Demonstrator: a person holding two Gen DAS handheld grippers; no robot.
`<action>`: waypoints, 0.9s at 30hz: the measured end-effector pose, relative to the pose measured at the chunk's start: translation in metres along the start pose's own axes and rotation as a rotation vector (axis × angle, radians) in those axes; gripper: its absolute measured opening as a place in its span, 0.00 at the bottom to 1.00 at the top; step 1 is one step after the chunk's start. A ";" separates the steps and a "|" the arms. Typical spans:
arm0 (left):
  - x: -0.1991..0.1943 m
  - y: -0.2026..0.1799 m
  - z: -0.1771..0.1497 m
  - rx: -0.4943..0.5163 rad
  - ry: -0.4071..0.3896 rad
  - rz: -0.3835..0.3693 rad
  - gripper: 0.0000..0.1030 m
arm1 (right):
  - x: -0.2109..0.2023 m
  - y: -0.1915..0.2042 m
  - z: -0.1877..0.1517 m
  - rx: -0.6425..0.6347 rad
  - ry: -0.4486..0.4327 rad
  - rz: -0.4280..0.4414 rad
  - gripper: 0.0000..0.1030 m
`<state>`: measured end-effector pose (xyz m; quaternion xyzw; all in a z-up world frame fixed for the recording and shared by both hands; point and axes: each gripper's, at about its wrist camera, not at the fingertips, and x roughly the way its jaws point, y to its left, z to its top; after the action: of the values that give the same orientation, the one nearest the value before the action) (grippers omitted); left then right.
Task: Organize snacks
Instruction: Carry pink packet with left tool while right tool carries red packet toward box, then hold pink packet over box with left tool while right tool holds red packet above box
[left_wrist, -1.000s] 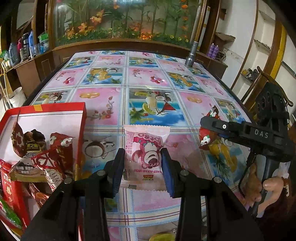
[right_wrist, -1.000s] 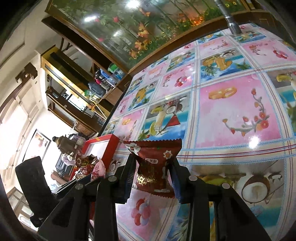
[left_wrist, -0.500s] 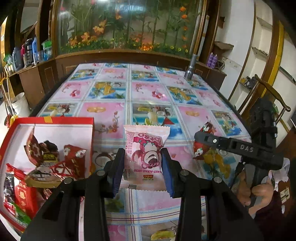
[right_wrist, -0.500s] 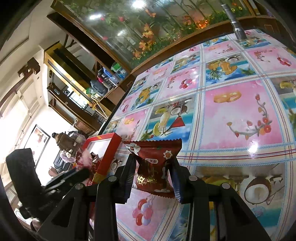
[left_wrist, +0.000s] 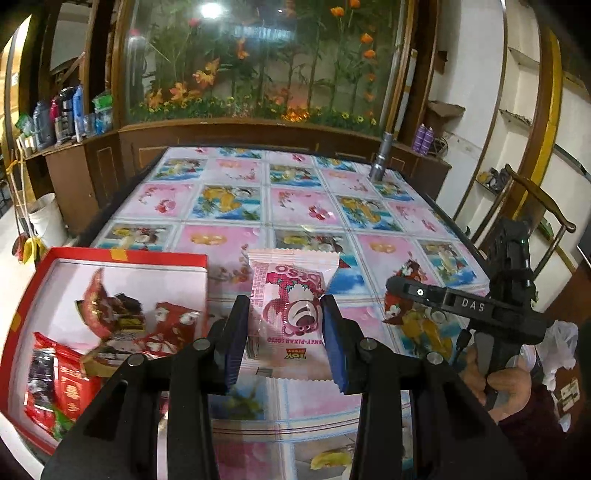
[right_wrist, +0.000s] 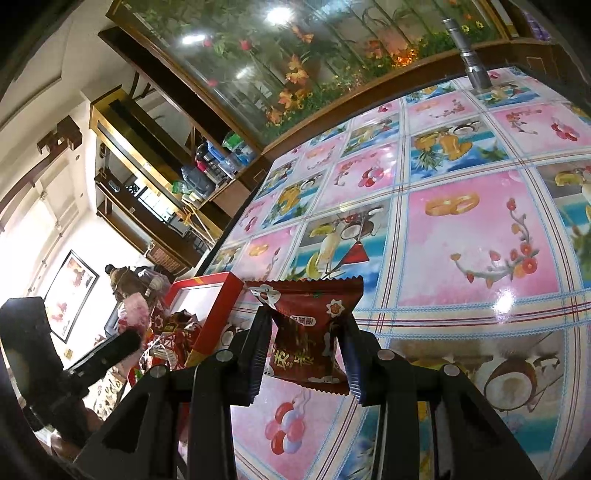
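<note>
My left gripper (left_wrist: 286, 341) is shut on a pink bear-print snack packet (left_wrist: 291, 314), held above the table beside the red box (left_wrist: 122, 256). The box holds several red snack packets (left_wrist: 110, 325). My right gripper (right_wrist: 304, 354) is shut on a dark red snack packet (right_wrist: 308, 332), held above the table to the right of the red box (right_wrist: 218, 317). The right gripper also shows in the left wrist view (left_wrist: 391, 295), with its red packet (left_wrist: 400, 299) at its tip. The left gripper body (right_wrist: 107, 354) shows in the right wrist view.
The table wears a pink and blue picture-tile cloth (left_wrist: 303, 206). A metal flashlight (left_wrist: 380, 162) stands at the far right edge. A flower-painted glass cabinet (left_wrist: 258, 74) runs behind the table. A wooden chair (left_wrist: 535, 206) stands on the right.
Both grippers have lifted away from the table with their packets still held. The left wrist view now looks over the red box from higher up.
</note>
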<state>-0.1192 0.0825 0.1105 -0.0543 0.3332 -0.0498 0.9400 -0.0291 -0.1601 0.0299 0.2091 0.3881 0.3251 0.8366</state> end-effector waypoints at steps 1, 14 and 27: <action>-0.003 0.003 0.001 -0.006 -0.007 0.003 0.35 | 0.000 0.001 0.000 -0.008 -0.002 -0.007 0.37; -0.037 0.049 0.000 -0.072 -0.081 0.063 0.35 | 0.020 0.036 0.006 0.026 -0.036 0.110 0.37; -0.070 0.094 -0.007 -0.132 -0.143 0.107 0.35 | 0.010 0.135 0.013 -0.097 -0.061 0.264 0.37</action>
<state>-0.1729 0.1840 0.1358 -0.1016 0.2705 0.0265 0.9570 -0.0651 -0.0592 0.1142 0.2277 0.3155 0.4443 0.8070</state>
